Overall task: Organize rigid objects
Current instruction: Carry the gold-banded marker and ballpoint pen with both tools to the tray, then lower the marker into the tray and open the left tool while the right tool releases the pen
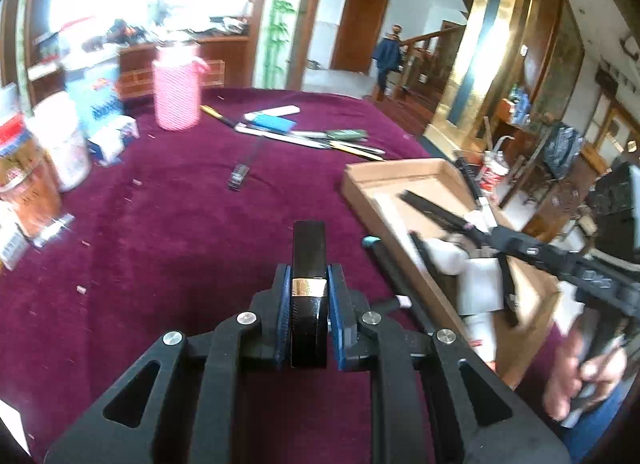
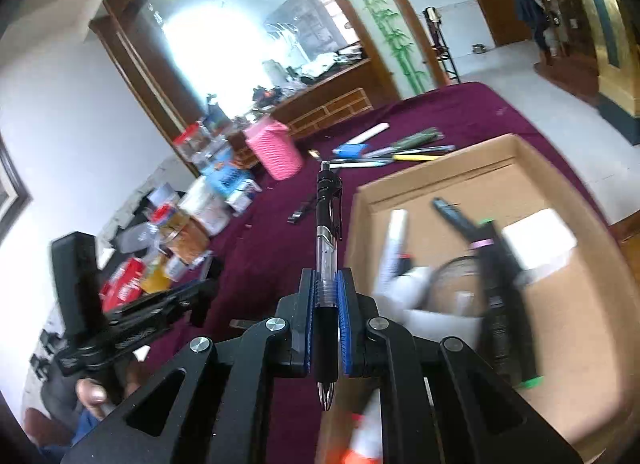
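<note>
In the left wrist view my left gripper (image 1: 309, 276) is shut on a black rectangular bar with a gold band (image 1: 309, 248), held above the maroon tablecloth (image 1: 180, 223). My right gripper (image 2: 326, 282) is shut on a black-and-clear pen (image 2: 329, 223), which points away from me beside the near left corner of an open cardboard box (image 2: 436, 167). From the left wrist, the right gripper (image 1: 480, 229) reaches over that box (image 1: 400, 167) with the pen (image 1: 432, 209). The box holds several pens, markers and white items, blurred. The left gripper (image 2: 206, 296) shows at the right wrist view's left.
A pink patterned cup (image 1: 178, 89) stands at the back of the table. Several pens and flat items (image 1: 312, 131) lie behind the box, a small black clip (image 1: 239, 175) nearer. Jars and packages (image 1: 52, 143) crowd the left side. A person (image 1: 388, 55) stands far off by a door.
</note>
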`<state>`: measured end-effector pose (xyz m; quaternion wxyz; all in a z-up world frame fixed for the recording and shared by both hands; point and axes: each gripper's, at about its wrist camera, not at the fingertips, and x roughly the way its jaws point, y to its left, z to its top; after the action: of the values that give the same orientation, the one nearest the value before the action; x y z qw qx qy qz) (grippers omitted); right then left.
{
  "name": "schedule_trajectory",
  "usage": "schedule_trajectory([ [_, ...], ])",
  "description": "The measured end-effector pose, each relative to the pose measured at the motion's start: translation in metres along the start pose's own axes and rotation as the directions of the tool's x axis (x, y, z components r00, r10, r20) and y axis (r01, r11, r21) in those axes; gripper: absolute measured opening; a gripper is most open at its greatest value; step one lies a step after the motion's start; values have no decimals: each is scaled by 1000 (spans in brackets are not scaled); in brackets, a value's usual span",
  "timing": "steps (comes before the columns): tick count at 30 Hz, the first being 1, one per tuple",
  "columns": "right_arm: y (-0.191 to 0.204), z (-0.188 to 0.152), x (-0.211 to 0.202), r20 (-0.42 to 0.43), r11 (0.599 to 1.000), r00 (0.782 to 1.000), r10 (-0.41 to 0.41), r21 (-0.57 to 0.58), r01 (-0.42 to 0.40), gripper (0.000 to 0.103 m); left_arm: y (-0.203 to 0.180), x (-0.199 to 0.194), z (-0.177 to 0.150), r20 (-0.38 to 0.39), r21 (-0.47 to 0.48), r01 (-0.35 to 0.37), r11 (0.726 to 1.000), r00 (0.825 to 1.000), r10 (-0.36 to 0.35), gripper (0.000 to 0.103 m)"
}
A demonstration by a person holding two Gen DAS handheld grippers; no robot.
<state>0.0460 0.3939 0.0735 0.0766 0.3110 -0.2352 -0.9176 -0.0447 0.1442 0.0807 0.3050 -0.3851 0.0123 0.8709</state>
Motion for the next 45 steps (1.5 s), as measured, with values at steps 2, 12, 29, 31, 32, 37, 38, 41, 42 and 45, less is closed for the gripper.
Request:
schedule_trajectory([
  [2,-12,3,-3,-6,999,999,-37,18,37,10,-9,3,2,-25,-19,39,999,999,-40,15],
  [12,-58,14,-36,28,986,991,-131,109,127,10,-84,26,22,-110,-66,182,981,976,-189,15],
  [29,-96,11,-29,-86,947,957,-276,147,287,10,-175,77,-20,-248,-57,271,961,928,-277,15],
  [31,-97,10,-28,-90,946,957,-277,150,288,10,-178,78,-27,-258,-40,259,965,930,-260,15],
  [32,-97,9,-28,-95,945,956,-277,152,289,10,-179,79,-29,-262,-34,256,966,931,-256,15],
  [37,-97,6,-24,-118,945,954,-275,150,291,10,-181,80,-35,-282,-20,256,967,926,-251,15],
  [38,-98,6,-24,-121,944,953,-278,151,294,10,-183,79,-35,-281,-12,256,967,927,-249,15],
  [41,-101,5,-24,-128,940,952,-279,168,298,10,-184,78,-36,-286,-1,257,966,926,-247,15],
  [42,-101,6,-24,-129,939,952,-278,173,298,10,-185,78,-37,-290,-1,260,966,924,-249,15],
  [45,-102,5,-25,-129,937,951,-282,175,301,10,-185,78,-39,-295,-2,258,966,923,-247,15],
])
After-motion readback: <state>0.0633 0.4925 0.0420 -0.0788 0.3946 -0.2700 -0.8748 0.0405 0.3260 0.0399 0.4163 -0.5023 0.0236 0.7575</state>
